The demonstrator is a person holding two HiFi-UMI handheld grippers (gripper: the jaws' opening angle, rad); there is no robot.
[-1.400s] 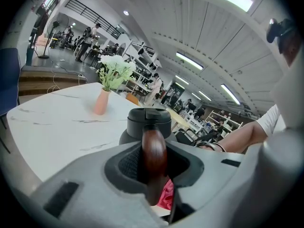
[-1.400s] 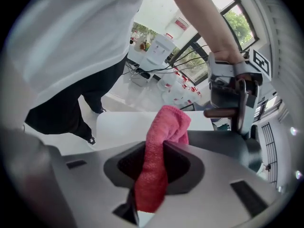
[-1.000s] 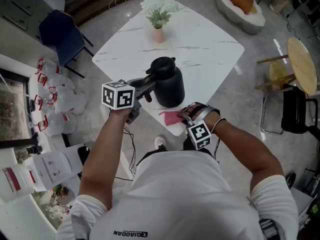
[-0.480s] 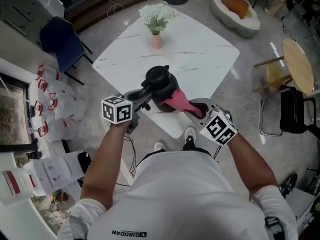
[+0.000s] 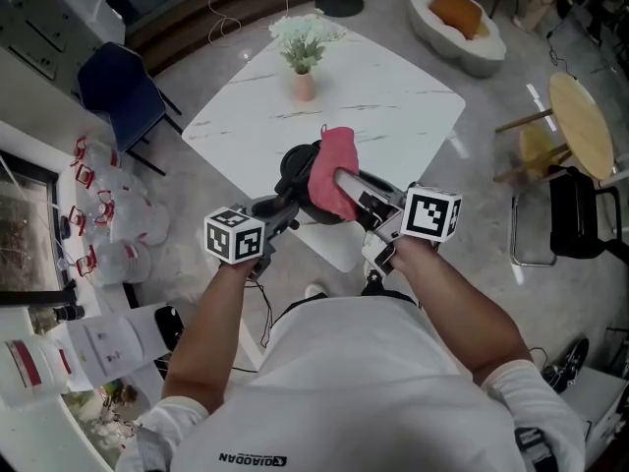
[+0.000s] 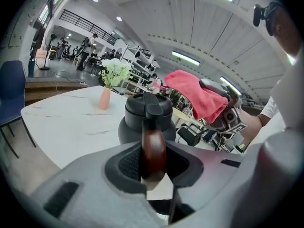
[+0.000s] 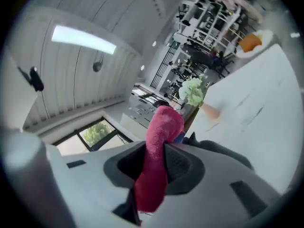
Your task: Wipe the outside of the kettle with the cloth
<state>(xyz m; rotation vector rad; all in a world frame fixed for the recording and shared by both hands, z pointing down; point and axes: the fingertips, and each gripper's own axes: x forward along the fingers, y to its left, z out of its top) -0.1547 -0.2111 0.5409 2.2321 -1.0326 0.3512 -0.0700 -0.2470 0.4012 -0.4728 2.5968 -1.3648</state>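
Evidently the left gripper (image 5: 276,210) is clamped on the handle (image 6: 153,151) to steady the kettle (image 6: 147,115) at the table's (image 5: 393,87) near edge, mid-frame. The right gripper (image 5: 346,183) pinches the cloth (image 5: 331,170) and holds it just above the kettle's top, likely ready to wipe downward. Only the shirt (image 5: 324,382), at the bottom of the frame, bears readable print: "QIAODAN".

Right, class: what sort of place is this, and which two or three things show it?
Probably a big open lounge or workspace, not a home kitchen: a marble-look table with a flower vase, a cushioned lounge seat nearby, and storage racks in the hall beyond.
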